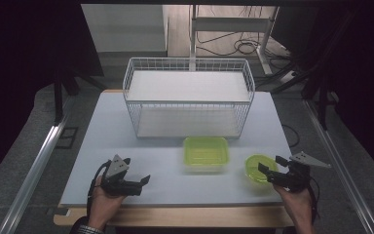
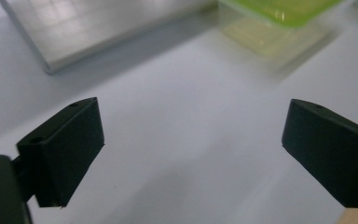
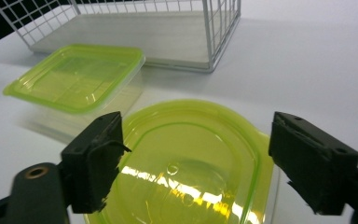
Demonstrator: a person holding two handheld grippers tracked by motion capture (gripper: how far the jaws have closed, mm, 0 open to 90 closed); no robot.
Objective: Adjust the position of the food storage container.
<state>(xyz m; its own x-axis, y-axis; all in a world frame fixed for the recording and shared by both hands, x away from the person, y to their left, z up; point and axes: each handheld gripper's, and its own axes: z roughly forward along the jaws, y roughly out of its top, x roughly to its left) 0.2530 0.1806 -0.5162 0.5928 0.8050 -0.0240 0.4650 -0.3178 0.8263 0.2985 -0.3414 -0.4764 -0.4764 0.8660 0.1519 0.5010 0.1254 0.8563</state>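
Note:
A round clear container with a green lid [image 1: 257, 168] [image 3: 191, 163] sits at the table's right front. My right gripper [image 1: 273, 169] [image 3: 196, 163] hovers at its near edge, open, jaws on either side of the lid without touching it. A rectangular green-lidded container [image 1: 205, 152] [image 3: 77, 79] stands left of it, in front of the wire basket; its corner is at the top of the left gripper view [image 2: 279, 11]. My left gripper [image 1: 136, 181] [image 2: 193, 154] is open over bare table at the left front, pointing right.
A white wire basket [image 1: 189, 100] [image 3: 214, 28] with a shelf board stands at the back middle of the grey table [image 1: 102, 141]. A wooden strip runs along the table's front edge. Metal rails flank the table on the floor.

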